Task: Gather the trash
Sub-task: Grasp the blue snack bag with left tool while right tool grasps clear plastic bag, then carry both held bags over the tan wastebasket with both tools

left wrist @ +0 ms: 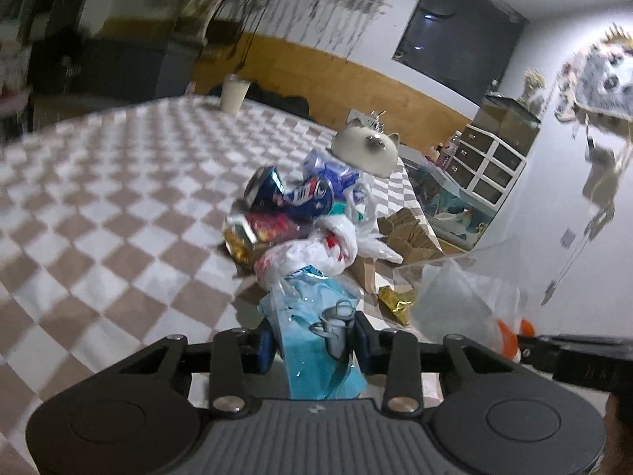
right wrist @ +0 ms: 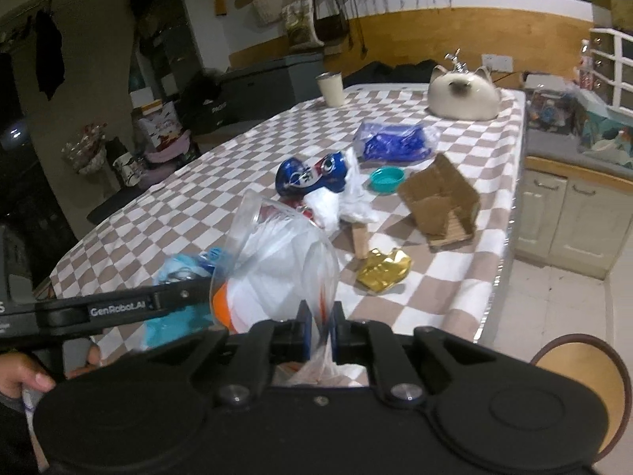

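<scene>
1. Two items of trash are gripped at this moment. Left gripper (left wrist: 312, 340) – fingers pressed together on a light-blue plastic wrapper (left wrist: 316, 328), held above the checkered tablecloth (left wrist: 99, 198).
2. Right gripper (right wrist: 319, 330) – jaws clamped tight on the gathered edge of a clear plastic bag (right wrist: 277, 261); the bag's mouth stands open, with white material and something orange inside.
3. Loose trash on the table: crushed blue can (right wrist: 312, 176), crumpled white plastic (right wrist: 340, 202), blue plastic bag (right wrist: 391, 142), teal lid (right wrist: 387, 179), torn cardboard piece (right wrist: 439, 202), gold foil wrapper (right wrist: 383, 269).
4. Gold foil lies near the table's right edge, just beside a small wooden block (right wrist: 360, 241).
5. Far end of the table: cat-shaped ceramic dish (right wrist: 463, 95), cream cup (right wrist: 331, 89).
6. A hand (right wrist: 23, 372) shows at the lower left of the right wrist view.
</scene>
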`<state>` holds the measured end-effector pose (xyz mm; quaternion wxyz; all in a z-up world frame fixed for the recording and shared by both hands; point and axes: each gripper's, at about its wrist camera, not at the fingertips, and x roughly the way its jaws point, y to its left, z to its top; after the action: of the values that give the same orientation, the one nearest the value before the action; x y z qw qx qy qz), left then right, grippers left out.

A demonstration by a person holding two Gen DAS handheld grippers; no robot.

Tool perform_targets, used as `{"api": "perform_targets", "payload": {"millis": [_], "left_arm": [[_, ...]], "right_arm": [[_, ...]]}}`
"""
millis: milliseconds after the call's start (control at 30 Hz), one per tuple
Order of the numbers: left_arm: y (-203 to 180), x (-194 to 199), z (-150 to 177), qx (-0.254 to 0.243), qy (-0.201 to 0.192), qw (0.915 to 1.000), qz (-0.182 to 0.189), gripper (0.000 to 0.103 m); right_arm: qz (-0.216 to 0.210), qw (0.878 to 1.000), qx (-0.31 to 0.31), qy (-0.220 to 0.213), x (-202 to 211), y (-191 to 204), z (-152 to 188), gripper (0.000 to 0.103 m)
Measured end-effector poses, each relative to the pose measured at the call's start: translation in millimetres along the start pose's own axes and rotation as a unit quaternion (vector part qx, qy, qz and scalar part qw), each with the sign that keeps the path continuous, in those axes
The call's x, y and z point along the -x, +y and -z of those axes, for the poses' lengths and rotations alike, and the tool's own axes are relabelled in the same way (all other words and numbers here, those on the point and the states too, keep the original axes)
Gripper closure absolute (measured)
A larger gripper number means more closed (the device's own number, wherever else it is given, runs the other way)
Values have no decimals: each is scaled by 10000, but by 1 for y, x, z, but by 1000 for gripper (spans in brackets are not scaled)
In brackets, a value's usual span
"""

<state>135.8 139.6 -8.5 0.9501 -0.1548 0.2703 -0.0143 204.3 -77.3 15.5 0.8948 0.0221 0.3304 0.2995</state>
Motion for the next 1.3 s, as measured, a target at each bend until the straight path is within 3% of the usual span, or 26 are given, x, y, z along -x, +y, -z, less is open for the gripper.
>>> {"api": "perform_targets", "payload": {"millis": [200,467,867,1300], "left_arm": [[-21,15,2,-697,-259,9966,-354,64],[-37,26,4,-930,-358,9940,-446,64],[-76,30,8,-1122,-495,9923,-162,64],[-146,11,15,-1497,-454,9870,374,64]], "right_arm": [[174,9997,-53,-157,17,-5,6,94],[449,9982,-37,-402,41,-7,14,94],[900,9936,-153,-667,80,-28,29,94],[1497,9835,-550,-854,123,-76,51,94]]}}
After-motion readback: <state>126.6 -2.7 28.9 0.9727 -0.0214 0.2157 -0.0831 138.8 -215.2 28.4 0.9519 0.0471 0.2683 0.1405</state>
